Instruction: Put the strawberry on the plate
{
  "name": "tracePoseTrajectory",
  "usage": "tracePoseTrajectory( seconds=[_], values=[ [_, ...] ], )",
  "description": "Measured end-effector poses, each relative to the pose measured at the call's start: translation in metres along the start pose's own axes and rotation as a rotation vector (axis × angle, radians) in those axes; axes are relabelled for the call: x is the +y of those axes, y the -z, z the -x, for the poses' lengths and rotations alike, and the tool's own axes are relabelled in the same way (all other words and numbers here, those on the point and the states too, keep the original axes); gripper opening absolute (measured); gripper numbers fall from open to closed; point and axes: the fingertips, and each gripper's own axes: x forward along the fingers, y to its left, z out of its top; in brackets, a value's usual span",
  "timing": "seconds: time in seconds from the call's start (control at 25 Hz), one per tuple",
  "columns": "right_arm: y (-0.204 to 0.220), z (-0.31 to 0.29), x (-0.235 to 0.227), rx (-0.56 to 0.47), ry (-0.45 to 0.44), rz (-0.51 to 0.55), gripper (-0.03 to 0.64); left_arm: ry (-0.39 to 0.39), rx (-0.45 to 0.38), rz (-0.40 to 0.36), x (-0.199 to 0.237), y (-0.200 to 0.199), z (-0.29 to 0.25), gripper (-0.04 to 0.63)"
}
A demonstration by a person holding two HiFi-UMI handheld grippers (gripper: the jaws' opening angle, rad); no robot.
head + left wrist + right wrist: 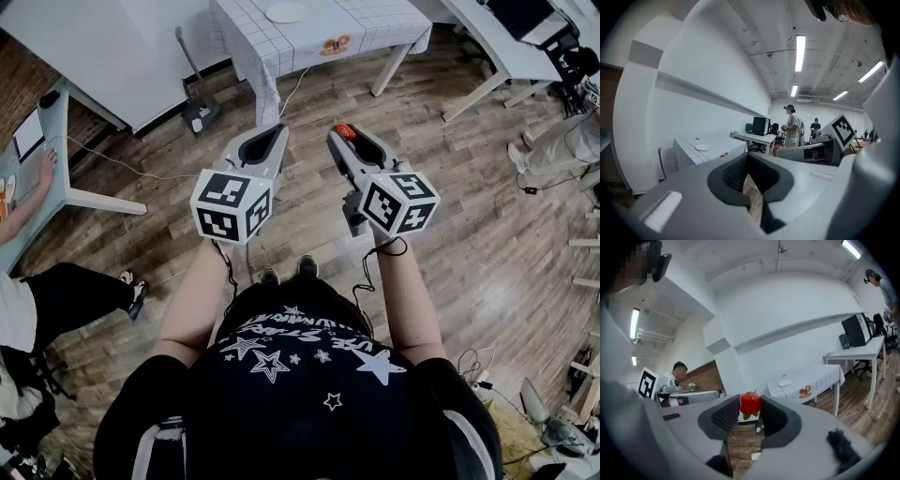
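We are standing in a big room with a wood floor (450, 225) and white walls. A table (375, 23) with a white checked cloth is waiting up ahead, well apart from us. The plate (286, 12) is sitting on top of it.

Our right gripper (347, 136) is squeezing the strawberry (750, 403) between its two jaws, right at the tips. The red part is poking up and the green leaves are hanging below. Our left gripper (272, 136) is closed with nothing in it, and it is pointing the same way, just beside the right one.

We are thinking the job now is carrying the berry over to the table. It looks soft, so a gentle squeeze is better than a hard one. We are also thinking it is best to walk slowly and hold the gripper level. We should open the jaws only when the berry is low over the middle of the plate, so it does not roll off.
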Motion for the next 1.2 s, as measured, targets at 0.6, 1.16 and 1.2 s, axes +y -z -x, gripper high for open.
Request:
tracePoseTrajectory(
  seconds=[0.6, 1.16, 1.2],
  values=[
    [0.014, -0.015, 0.071, 0.000, 0.059, 0.041, 0.146, 0.054, -0.080, -0.019, 0.036, -0.001, 0.057, 0.009],
    [0.036, -0.020, 0.085, 0.001, 0.113, -0.013, 0.146, 0.068, -0.083, 0.001, 0.064, 0.014, 0.077, 0.009],
    [0.037, -0.021, 0.082, 0.000, 0.114, -0.014, 0.146, 0.068, -0.080, -0.003, 0.063, 0.014, 0.075, 0.009]
  ],
)
